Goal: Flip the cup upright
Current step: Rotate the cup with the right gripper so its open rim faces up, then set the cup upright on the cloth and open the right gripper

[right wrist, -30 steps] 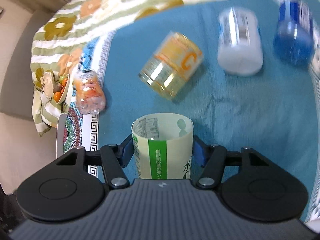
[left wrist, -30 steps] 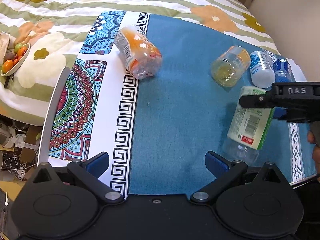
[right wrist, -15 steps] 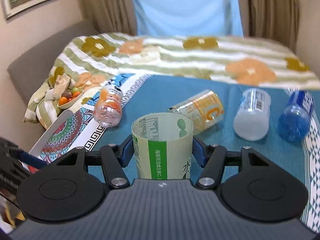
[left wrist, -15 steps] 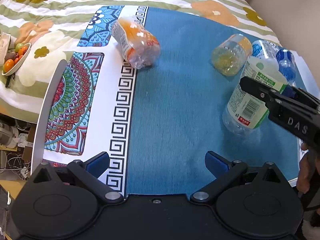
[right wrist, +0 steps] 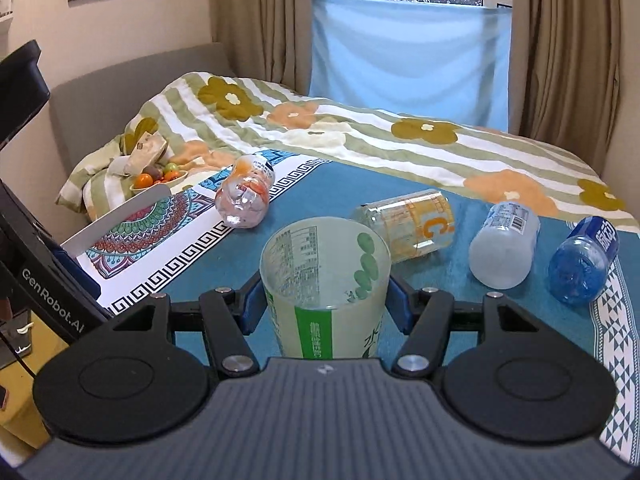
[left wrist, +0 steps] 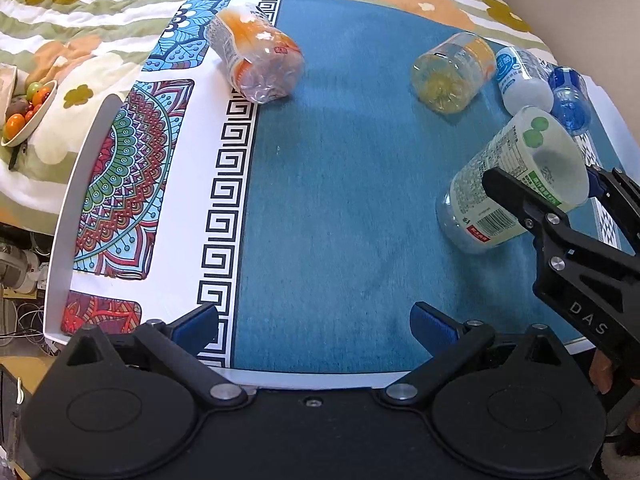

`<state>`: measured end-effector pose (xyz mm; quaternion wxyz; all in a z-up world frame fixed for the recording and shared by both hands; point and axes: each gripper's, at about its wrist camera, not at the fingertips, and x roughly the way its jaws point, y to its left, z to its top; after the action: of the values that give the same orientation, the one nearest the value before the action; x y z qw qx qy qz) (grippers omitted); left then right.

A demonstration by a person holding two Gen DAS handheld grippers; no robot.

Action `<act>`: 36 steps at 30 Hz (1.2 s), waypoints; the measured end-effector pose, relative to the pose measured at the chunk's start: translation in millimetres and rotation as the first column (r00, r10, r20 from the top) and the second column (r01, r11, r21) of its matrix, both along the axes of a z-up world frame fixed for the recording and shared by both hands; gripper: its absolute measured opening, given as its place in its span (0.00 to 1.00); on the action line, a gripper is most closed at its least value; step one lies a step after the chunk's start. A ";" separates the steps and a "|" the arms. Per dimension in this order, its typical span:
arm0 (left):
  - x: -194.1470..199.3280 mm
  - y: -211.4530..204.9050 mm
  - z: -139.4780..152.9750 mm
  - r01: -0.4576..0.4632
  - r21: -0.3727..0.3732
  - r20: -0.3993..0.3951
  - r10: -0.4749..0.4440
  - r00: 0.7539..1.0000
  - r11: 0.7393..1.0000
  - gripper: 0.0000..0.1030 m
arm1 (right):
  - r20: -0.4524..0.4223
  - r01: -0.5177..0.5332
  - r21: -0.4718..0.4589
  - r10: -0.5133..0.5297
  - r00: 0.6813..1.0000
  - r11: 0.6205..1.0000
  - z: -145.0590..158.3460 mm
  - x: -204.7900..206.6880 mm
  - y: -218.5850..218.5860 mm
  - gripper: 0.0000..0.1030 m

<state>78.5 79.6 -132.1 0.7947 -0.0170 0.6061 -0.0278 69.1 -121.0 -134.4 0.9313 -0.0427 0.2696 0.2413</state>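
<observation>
- The blue tablecloth [left wrist: 340, 184] bears four cut bottle cups lying on their sides: orange-wrapped [left wrist: 256, 60], yellow-labelled [left wrist: 452, 72], white [right wrist: 504, 244], blue [right wrist: 580, 260].
- Left gripper [left wrist: 314, 320] hangs spread wide over the near edge, holding nothing.
- Right gripper [right wrist: 324, 304] pinches the green-labelled cup [right wrist: 324, 280], mouth up, its base on the cloth.

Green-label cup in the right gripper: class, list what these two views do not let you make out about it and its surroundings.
- Green-label cup: its base, right wrist view, hidden behind the right gripper body.
- Whether the base touches the blue cloth: left wrist view, cup tilted, contact unclear.
- Label print: both views, too small to read.
- Blue cup: left wrist view, partly hidden behind the green-label cup.
- Left gripper: open, holding nothing.
</observation>
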 end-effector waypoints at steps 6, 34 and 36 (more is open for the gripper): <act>-2.1 -2.1 0.8 0.002 0.002 0.004 -0.002 1.000 1.000 1.00 | -0.002 0.002 0.001 -0.002 1.000 1.000 -0.5 -0.5 -0.6 0.77; -45.9 -31.4 121.3 -0.025 0.011 0.279 0.021 0.960 1.000 1.00 | -0.194 0.337 -0.086 -0.347 0.918 0.938 136.5 -51.6 -89.0 1.00; -53.6 -36.4 127.5 -0.025 0.019 0.316 0.018 0.949 1.000 1.00 | -0.216 0.371 -0.092 -0.382 0.898 0.924 139.3 -57.6 -97.2 1.00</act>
<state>24.9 43.1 -4.7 0.8818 -0.0100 0.4714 -0.0146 11.5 -218.2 4.9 0.9214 0.0156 0.3847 0.0534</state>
